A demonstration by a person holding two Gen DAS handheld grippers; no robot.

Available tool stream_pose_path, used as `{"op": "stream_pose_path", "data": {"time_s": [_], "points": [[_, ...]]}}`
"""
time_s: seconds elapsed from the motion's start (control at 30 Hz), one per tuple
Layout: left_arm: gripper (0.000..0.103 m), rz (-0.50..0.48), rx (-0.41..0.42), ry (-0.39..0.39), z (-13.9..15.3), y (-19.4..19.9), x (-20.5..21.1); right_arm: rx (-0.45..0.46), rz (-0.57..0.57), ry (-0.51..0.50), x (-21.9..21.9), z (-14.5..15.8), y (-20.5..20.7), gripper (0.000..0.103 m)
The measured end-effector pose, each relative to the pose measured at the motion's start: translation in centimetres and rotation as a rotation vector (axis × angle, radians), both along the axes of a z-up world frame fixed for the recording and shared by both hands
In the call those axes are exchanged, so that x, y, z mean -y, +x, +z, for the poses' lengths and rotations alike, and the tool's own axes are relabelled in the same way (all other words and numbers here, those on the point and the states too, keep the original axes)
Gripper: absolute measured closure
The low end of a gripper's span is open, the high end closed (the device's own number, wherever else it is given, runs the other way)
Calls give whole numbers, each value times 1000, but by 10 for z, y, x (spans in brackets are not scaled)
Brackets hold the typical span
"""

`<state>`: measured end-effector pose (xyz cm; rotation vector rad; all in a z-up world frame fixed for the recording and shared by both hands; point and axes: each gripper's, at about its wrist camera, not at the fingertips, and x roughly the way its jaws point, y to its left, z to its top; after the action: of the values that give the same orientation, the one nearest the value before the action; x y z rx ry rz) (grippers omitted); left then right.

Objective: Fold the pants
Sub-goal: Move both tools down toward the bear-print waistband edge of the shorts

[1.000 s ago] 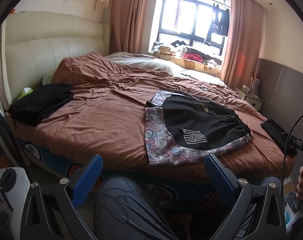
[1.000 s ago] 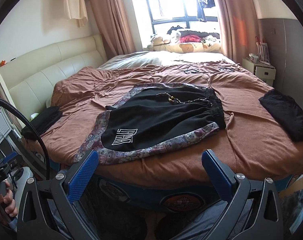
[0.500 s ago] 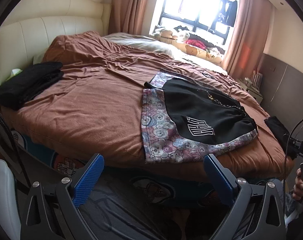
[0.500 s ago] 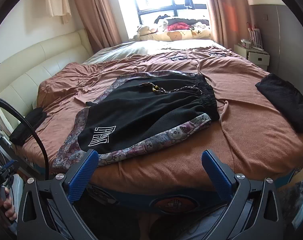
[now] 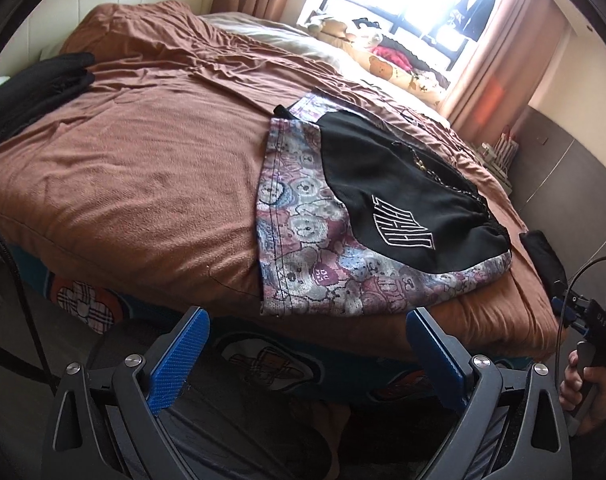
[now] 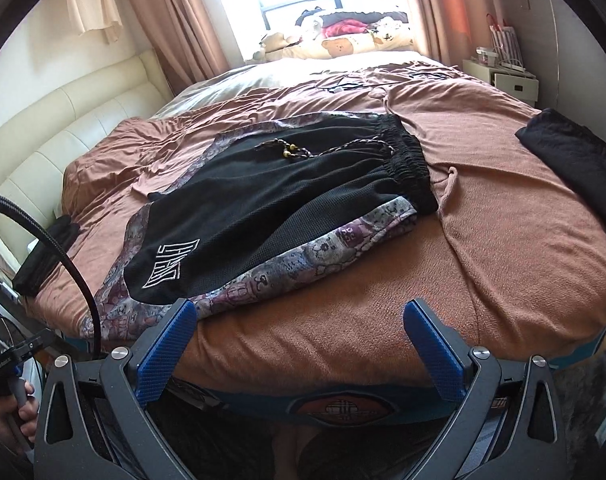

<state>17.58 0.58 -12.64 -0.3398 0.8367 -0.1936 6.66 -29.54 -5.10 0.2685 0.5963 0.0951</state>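
here the pants point(image 6: 287, 208) lie flat on the bed point(image 6: 503, 248).

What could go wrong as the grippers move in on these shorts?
The shorts lie at the bed's near edge, so a pull toward the person could drag them off. Their beaded drawstring lies loose on top and may snag or end up in the fold. The brown bedspread is wrinkled; open fingers might pinch it too.

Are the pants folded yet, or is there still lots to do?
Not much yet. The pants look doubled over once on the bed, with one side on top of the other. Right now nothing is being held: the left claw and right claw are both open at the bed's near edge. Gripping and folding them smaller is still to come.
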Motion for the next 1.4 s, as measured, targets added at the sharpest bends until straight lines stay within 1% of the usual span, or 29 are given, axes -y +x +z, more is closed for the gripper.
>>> {"op": "stream_pose_path", "data": {"time_s": [0.17,0.27,0.3,0.33,0.4,0.5,0.6,0.67,0.73,0.8,0.83,0.93,1.03,1.1,1.17,1.2,1.27,1.3,1.37,1.4], "points": [[3,-14,-50,-34,-17,16,2,-32,-3,29,6,-6,9,0],[4,-24,-80,-76,-27,23,1,-53,1,32,8,-10,15,0],[4,-24,-93,-89,-31,25,1,-53,2,33,14,-15,23,0],[7,-26,-101,-103,-34,26,1,-58,3,33,14,-16,25,0],[8,-30,-118,-132,-40,27,0,-64,4,37,16,-16,30,0],[8,-54,-126,-171,-45,29,3,-67,2,40,18,-17,36,0],[8,-59,-130,-178,-48,33,7,-73,2,45,19,-19,42,0],[12,-58,-134,-189,-49,38,8,-78,4,51,19,-20,44,0],[14,-55,-128,-187,-49,41,9,-80,7,52,20,-21,45,0],[20,-53,-106,-181,-45,42,9,-88,8,48,20,-23,47,0],[25,-44,-90,-175,-42,41,10,-96,10,45,20,-23,49,0],[26,-42,-24,-181,-29,36,8,-91,14,32,21,-20,50,0],[27,-43,8,-170,-19,35,8,-89,11,22,23,-21,54,0],[31,-37,4,-164,-20,38,7,-96,6,32,25,-24,56,0],[42,-13,-10,-153,-25,42,7,-95,-3,60,30,-27,56,0],[45,3,-24,-143,-28,43,7,-94,-8,75,34,-29,56,0],[58,26,-51,-136,-35,45,7,-99,-28,78,38,-31,58,0],[61,36,-57,-133,-38,45,6,-100,-34,78,41,-32,59,5],[72,53,-55,-119,-37,44,6,-96,-24,106,44,-33,62,10],[75,54,-54,-113,-36,44,7,-96,-20,119,47,-34,64,13]]}}
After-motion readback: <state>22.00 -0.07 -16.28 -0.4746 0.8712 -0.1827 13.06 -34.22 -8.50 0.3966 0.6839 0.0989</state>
